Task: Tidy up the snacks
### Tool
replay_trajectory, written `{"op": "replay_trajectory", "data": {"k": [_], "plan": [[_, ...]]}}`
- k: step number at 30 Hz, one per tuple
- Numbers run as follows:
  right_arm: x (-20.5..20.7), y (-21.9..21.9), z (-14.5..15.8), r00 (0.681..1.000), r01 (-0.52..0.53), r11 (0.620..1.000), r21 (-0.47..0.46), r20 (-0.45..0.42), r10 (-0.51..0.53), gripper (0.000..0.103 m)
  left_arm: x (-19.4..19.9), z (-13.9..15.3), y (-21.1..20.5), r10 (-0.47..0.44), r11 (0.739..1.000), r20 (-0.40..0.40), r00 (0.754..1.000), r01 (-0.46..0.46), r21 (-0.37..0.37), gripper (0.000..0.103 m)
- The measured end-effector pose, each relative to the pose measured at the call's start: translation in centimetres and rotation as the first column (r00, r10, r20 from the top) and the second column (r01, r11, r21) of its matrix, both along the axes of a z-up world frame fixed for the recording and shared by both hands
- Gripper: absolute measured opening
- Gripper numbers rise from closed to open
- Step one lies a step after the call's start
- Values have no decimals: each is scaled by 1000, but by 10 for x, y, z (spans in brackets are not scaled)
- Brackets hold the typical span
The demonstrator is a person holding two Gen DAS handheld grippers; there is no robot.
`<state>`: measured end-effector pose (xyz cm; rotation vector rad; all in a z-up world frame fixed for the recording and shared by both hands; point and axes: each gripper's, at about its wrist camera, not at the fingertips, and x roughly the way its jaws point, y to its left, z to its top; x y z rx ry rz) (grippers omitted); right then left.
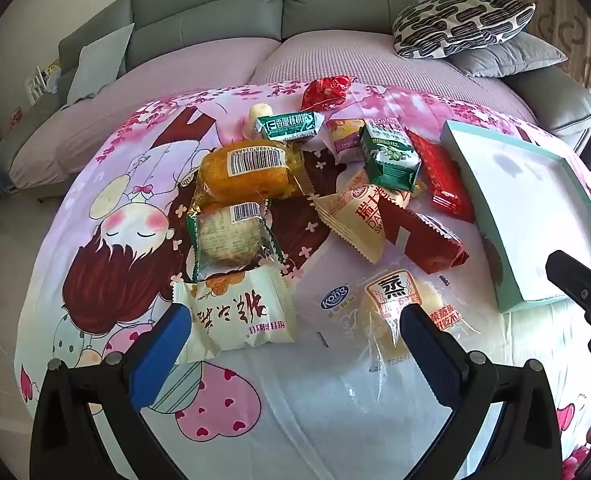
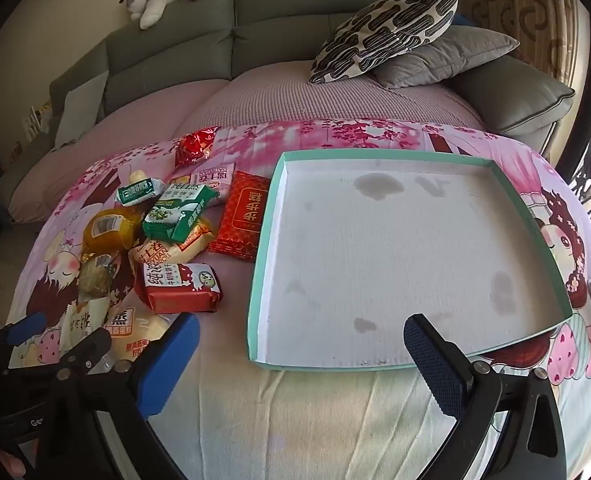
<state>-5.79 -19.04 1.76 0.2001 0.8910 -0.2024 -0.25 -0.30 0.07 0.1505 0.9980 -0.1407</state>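
Snacks [image 1: 315,200] heaped on cartoon cloth [image 1: 115,240], left of teal tray [image 2: 269,216]; both claws wide open, holding nothing.

Left gripper [image 1: 295,320] angled down over near edge of heap, blue pads apart: one over white bun pack [image 1: 239,312], the other over clear cake pack [image 1: 399,304], neither pressed. Right gripper [image 2: 301,336] angled down over near edge of tray, fingers spread, one pad left of tray, the other above its near rim. Tray white inside, stained, no snacks in it. Red pack [image 2: 243,216] just beside tray's left wall; green biscuit pack [image 2: 175,216] atop heap. Sofa [image 2: 275,12] and cushions [image 2: 387,28] behind.
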Motion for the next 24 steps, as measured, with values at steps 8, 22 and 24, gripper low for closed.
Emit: {"op": "replay_trajectory", "data": {"k": [8,22,24], "plan": [[0,1,0,1000,2,1000,0,1,-2,103,-1,0,-2,-11,1000,2,1000,11,8,103],[1,1,-1,1000,1,1000,0,1,-1,103,-1,0,-3,-14,1000,3,1000,14,10,103],[0,1,-1,1000,1,1000,0,0,-1,103,-1,0,-3,-14,1000,2,1000,14,10,103]]}}
